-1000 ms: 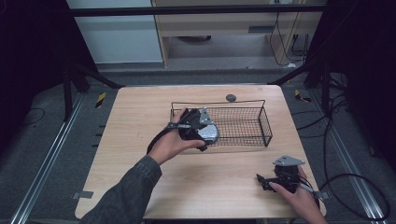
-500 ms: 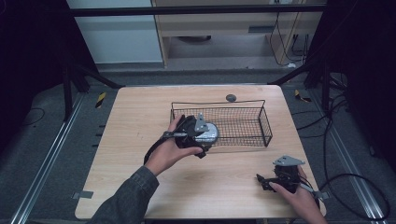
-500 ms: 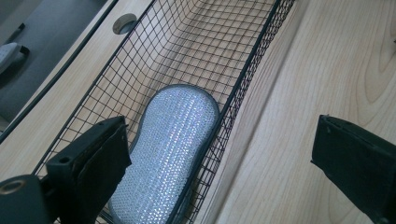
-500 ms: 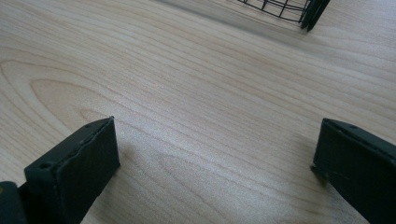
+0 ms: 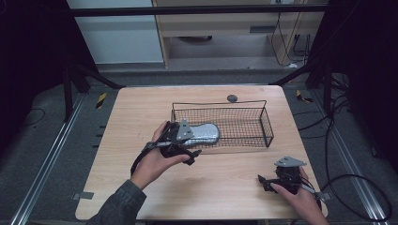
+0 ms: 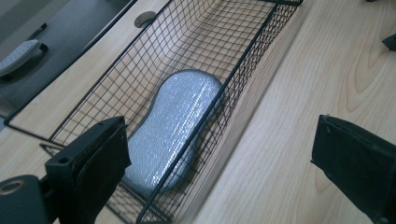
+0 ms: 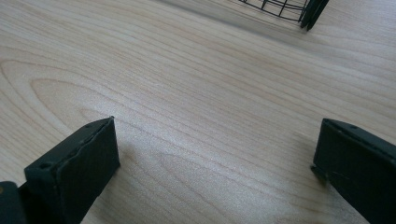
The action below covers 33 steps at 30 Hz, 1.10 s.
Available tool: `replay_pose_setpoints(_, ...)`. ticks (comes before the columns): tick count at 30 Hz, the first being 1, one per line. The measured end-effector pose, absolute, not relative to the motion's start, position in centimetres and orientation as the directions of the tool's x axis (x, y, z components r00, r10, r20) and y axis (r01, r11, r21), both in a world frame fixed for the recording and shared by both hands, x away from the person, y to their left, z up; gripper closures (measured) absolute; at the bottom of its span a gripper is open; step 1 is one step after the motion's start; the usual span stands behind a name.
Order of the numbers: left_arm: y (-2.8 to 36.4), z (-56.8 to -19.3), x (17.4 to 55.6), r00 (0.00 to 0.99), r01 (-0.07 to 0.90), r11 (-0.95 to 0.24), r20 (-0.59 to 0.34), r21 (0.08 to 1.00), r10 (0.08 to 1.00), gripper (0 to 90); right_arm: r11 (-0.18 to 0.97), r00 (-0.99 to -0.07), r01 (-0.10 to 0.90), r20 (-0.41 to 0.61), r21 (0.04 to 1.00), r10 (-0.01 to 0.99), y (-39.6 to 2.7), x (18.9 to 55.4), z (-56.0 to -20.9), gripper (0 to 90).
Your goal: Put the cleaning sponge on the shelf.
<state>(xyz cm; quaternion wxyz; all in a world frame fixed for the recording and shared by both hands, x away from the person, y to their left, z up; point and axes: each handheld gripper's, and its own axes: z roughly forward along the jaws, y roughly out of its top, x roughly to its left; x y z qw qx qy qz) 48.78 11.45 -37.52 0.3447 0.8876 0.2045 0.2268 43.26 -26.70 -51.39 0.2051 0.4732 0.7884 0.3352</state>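
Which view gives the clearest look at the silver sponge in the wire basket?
The left gripper view: the silver sponge lies close up inside the wire basket. The high view shows it smaller, partly behind the left gripper. The right gripper view catches just a basket corner.

Since a second ago, the left gripper (image 5: 180,143) is drawn back from the wire basket (image 5: 267,126) toward the near side of the table, and its jaws are now spread wide with nothing between them. The silver-grey sponge (image 5: 202,133), earlier hidden under that gripper, is now left lying uncovered in the basket's left end.
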Motion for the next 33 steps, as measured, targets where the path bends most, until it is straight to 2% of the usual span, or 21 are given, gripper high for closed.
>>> replay_pose_setpoints(14, 16.7, -38.6, 47.8, 0.752, 0.281, -0.606, 0.222, 0.745, 0.621, 3.1, 0.327, -0.467, 0.609, -0.006, 0.723, 0.884, -26.7, 43.3, -51.4, 0.3)
replay_pose_setpoints(23, 20.3, -40.1, 48.2, 0.712, 0.345, -0.583, 0.199, 0.736, 0.673, 3.1, 0.327, -0.467, 0.609, -0.006, 0.723, 0.884, -26.7, 43.3, -51.4, 0.3)
replay_pose_setpoints(33, 25.1, -42.8, 49.5, 0.625, 0.462, -0.526, 0.158, 0.714, 0.764, 3.2, 0.327, -0.468, 0.609, -0.006, 0.723, 0.884, -26.7, 43.3, -51.4, 0.3)
